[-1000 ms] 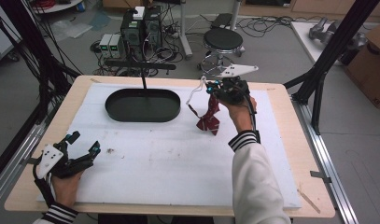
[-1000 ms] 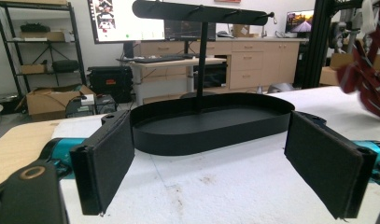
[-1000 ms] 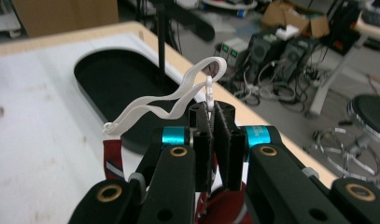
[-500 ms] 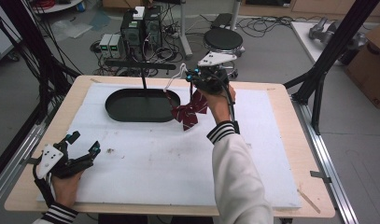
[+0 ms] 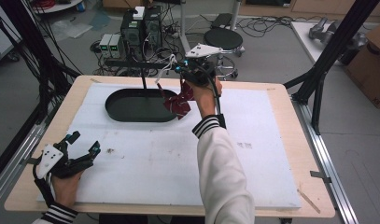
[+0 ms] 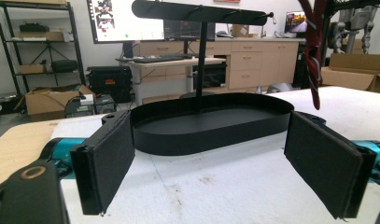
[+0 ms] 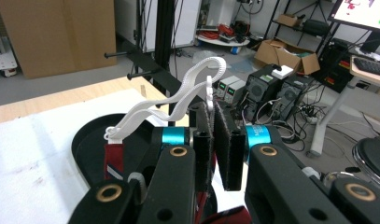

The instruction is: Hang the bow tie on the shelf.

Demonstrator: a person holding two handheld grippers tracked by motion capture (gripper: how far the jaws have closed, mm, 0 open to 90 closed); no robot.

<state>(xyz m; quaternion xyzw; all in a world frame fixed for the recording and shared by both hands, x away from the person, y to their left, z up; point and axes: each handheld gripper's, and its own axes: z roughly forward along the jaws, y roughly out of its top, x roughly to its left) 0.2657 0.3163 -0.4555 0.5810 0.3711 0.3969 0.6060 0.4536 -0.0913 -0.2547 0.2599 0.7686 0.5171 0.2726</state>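
Note:
A dark red bow tie (image 5: 178, 103) with a white strap (image 5: 165, 71) hangs from my right gripper (image 5: 185, 80). In the right gripper view the jaws (image 7: 213, 112) stand nearly together, pinching the white strap (image 7: 187, 93), which loops up and left to the red cloth (image 7: 114, 161). The bow tie dangles over the right end of a black oval tray (image 5: 117, 112), whose thin post (image 5: 143, 77) carries a bar with pegs (image 6: 201, 11). My left gripper (image 5: 83, 142) rests at the table's front left, open and holding nothing (image 6: 211, 158), facing the tray (image 6: 211, 135) and the hanging tie (image 6: 313, 56).
A white foam sheet (image 5: 253, 158) covers most of the wooden table (image 5: 281, 93). Black frame struts (image 5: 318, 79) stand at the table's right and left edges. Computers, cables and a stool (image 5: 222, 38) sit on the floor beyond the far edge.
My right gripper has carried the bow tie leftward and a little up, from right of the tray to above its right end. The left gripper has stayed put.

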